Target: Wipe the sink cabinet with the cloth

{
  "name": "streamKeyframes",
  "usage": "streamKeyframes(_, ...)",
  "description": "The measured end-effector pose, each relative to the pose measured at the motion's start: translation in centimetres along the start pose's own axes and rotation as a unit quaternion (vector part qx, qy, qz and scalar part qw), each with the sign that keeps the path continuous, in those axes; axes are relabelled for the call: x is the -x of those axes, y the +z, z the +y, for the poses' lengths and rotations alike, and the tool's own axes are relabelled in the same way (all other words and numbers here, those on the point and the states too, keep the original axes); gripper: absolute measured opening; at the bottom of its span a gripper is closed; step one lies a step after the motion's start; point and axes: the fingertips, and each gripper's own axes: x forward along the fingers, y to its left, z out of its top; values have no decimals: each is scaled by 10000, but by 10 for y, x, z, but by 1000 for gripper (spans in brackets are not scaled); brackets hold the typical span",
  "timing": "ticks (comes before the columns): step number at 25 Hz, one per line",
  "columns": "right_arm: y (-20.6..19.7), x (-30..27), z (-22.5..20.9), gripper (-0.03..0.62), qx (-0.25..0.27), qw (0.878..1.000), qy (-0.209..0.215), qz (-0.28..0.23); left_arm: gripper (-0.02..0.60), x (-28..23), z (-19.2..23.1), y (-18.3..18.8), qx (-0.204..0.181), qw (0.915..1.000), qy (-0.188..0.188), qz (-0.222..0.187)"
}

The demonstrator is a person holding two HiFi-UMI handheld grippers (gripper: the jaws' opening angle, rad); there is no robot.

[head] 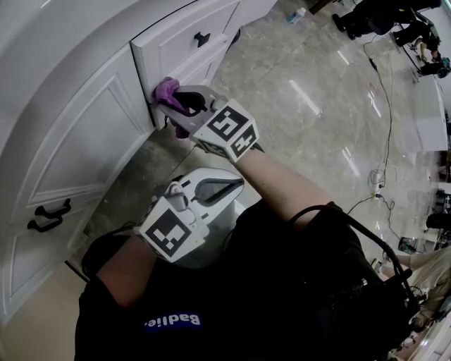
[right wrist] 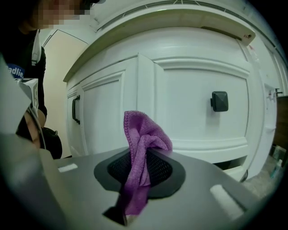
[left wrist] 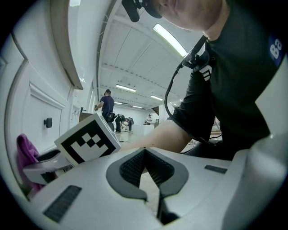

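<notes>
White panelled cabinet point(right wrist: 193, 85), right claw point(right wrist: 138, 155) pinching fuzzy cloth point(right wrist: 145, 130)

In the head view, the sink cabinet point(head: 77, 141) is cut off by the frame from 8 to 12 o'clock, and the cloth point(head: 166, 88) is largely covered by the right gripper point(head: 173, 102); whether cloth and cabinet touch cannot be told. At 1 o'clock, figures point(head: 384, 17) are clipped by the edge, and a small object point(head: 296, 14) on the floor point(head: 303, 106) cannot be identified. In the left gripper view, the cloth is cropped by the dark rim near 9 o'clock, and distant people point(left wrist: 108, 105) cannot be made out. In the right gripper view, the cloth's lower end is buried between the closed jaws at 6 o'clock.
</notes>
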Motion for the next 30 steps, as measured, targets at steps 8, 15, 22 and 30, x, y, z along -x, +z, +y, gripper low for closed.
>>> streamKeyframes(8,9,38,-27,71,-372,9961,-466,-647,0,7,-2,14,-14,10000,77,-20)
streamKeyframes(15,-6,94,-44,71,-668,9887,-1175,-656,0,1,8,29,321,9990,237,182)
streamKeyframes(22,40,176,-20,71,-1011,9828,-1528,-230,0,5,-31,116,791,9947,-44,651)
streamKeyframes(30,168,263,32,71,-834,9837,-1593,-61,0,9,-75,277,754,9947,-480,511)
